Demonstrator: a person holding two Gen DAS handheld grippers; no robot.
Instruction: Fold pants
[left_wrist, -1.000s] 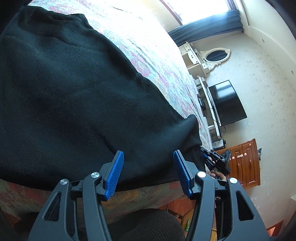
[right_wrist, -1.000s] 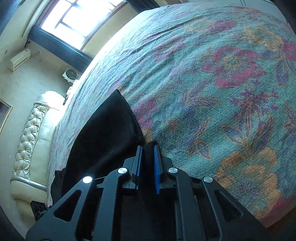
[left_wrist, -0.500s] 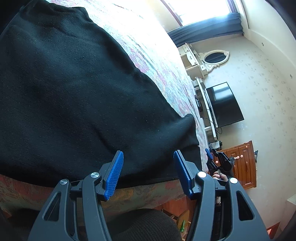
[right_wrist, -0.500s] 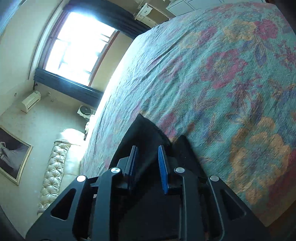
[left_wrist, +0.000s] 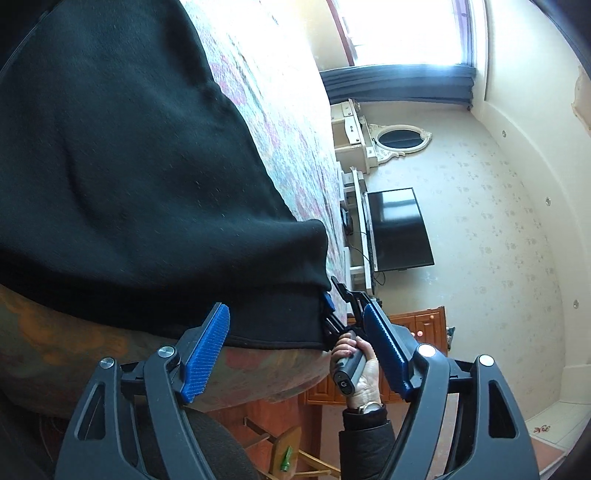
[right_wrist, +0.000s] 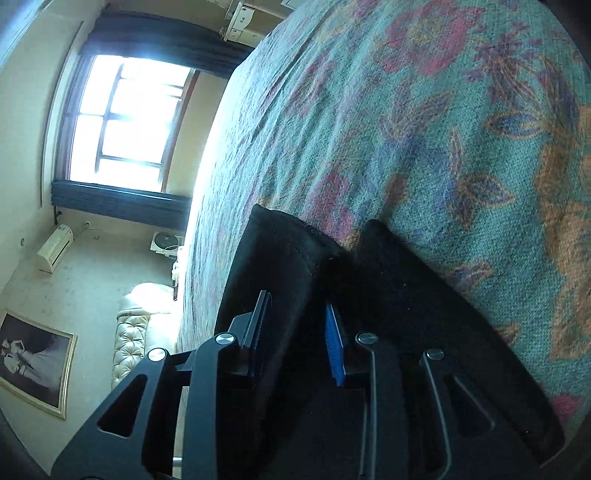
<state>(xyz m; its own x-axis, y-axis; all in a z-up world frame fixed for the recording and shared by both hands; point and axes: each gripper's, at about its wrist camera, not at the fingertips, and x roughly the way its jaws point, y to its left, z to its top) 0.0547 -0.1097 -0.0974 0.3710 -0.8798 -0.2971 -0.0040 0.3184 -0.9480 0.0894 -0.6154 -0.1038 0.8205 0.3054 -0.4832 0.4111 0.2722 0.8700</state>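
Black pants (left_wrist: 140, 177) lie spread on a floral bedspread (left_wrist: 280, 122), their near edge at the bed's front edge. My left gripper (left_wrist: 299, 354) is open and empty, just short of that edge. My right gripper (right_wrist: 299, 332) is open, its jaws apart on either side of a raised black fold of the pants (right_wrist: 295, 258) without clamping it. The right gripper also shows in the left wrist view (left_wrist: 343, 306), at the pants' right corner, with the hand that holds it.
The bedspread (right_wrist: 443, 122) stretches far beyond the pants. A TV (left_wrist: 399, 229), a white dresser with an oval mirror (left_wrist: 399, 138) and a wooden cabinet (left_wrist: 424, 325) stand by the wall. A window (right_wrist: 122, 129) and a tufted sofa (right_wrist: 136, 332) are across the room.
My right gripper has opened and let go of the pants corner it was shut on. My left gripper has stayed open and shifted along the pants' edge toward the right gripper.
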